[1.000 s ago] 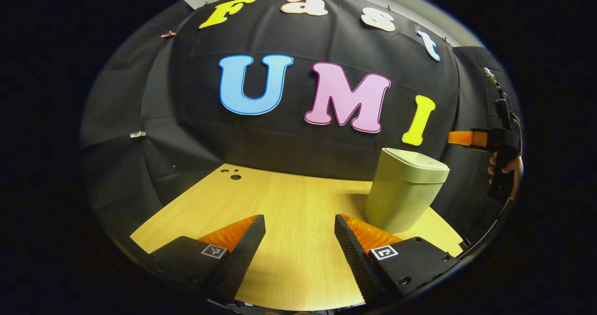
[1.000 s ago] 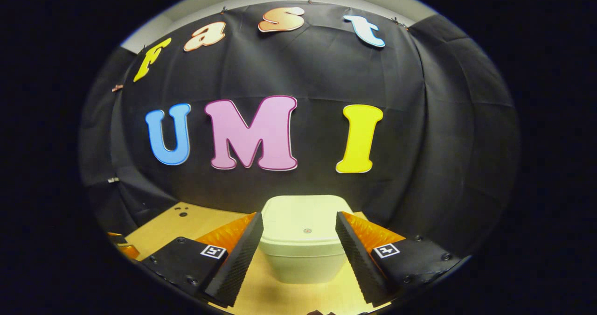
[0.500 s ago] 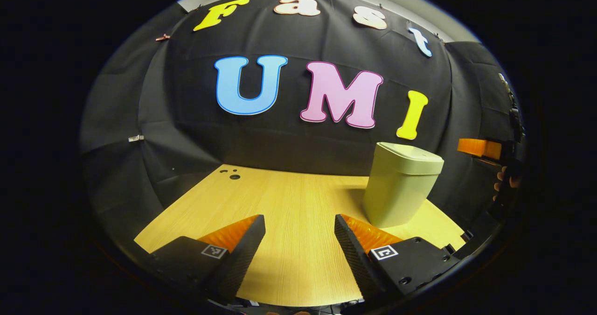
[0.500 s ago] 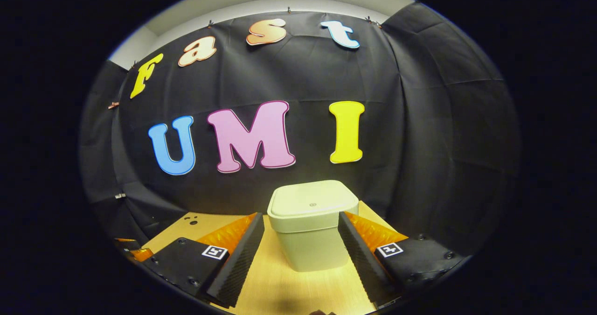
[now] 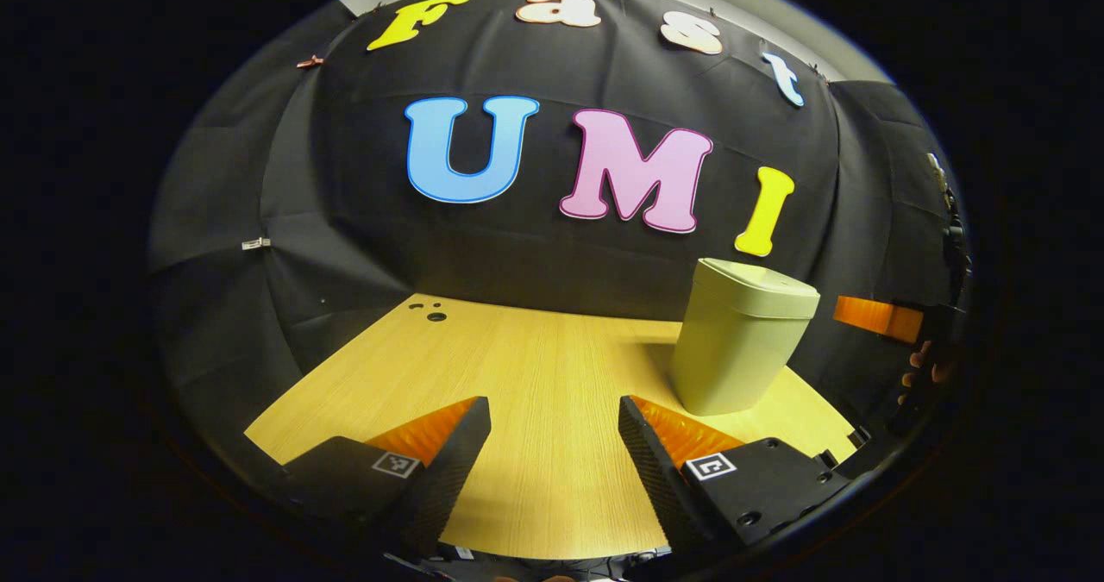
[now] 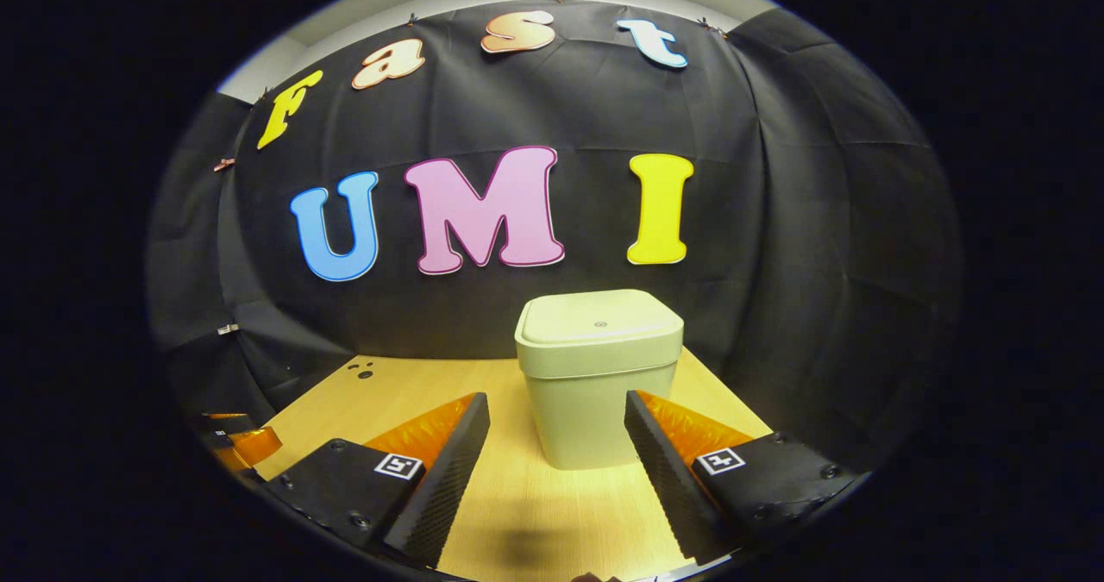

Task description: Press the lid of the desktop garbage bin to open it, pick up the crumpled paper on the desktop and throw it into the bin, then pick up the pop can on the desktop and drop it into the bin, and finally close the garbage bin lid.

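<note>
A pale green desktop garbage bin (image 6: pixel 597 375) stands on the wooden table with its lid (image 6: pixel 599 318) down flat. In the right gripper view it sits straight ahead, a short way beyond my open right gripper (image 6: pixel 556 470), whose fingers hold nothing. In the left gripper view the garbage bin (image 5: pixel 737 336) is off to the right, past my open left gripper (image 5: pixel 554 466), also holding nothing. At the far right edge of that view, part of the right gripper (image 5: pixel 875 317) and the hand (image 5: pixel 923 366) holding it show.
The wooden table (image 5: pixel 517 375) runs back to the black cloth wall. A few small dark holes (image 5: pixel 429 312) mark its far left corner. At the lower left of the right gripper view, part of the left gripper (image 6: pixel 237 444) shows.
My right gripper has pulled back and dropped away from the bin, which now stands farther ahead instead of between its fingers. The left gripper has hardly moved. The lid stays down.
</note>
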A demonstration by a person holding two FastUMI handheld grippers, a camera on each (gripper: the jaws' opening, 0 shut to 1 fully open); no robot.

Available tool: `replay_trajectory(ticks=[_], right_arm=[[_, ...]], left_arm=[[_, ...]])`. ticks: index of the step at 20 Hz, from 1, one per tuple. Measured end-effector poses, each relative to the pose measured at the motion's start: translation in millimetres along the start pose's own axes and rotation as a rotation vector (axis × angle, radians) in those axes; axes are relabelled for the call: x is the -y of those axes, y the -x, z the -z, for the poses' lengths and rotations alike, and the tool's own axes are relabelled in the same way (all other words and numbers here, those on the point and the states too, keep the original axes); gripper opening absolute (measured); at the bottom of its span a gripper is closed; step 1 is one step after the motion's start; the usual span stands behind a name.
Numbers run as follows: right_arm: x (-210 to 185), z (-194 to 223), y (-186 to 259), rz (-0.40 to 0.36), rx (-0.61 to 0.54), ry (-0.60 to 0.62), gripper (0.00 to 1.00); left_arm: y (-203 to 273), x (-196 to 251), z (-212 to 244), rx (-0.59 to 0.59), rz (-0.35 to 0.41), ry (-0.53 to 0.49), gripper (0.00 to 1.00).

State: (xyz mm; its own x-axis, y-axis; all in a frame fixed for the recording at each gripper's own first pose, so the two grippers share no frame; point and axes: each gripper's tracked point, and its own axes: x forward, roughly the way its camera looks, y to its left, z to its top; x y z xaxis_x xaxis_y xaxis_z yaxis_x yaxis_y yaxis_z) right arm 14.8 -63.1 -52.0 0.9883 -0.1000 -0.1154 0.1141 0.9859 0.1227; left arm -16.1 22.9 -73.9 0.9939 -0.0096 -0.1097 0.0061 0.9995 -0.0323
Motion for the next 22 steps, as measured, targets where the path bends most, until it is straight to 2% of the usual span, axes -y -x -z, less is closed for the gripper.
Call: replay_trajectory(ticks=[8,22], right_arm=[[-31,7,-3,-0.08,-0.004,0.047,0.99],[-38,17,-6,-0.112,-0.035,0.077,0.99]], left_arm=[[-2,-5,-3,0.007,-0.01,-0.009,0.96],[-8,7,1,0.007,0.019,-0.024,0.96]])
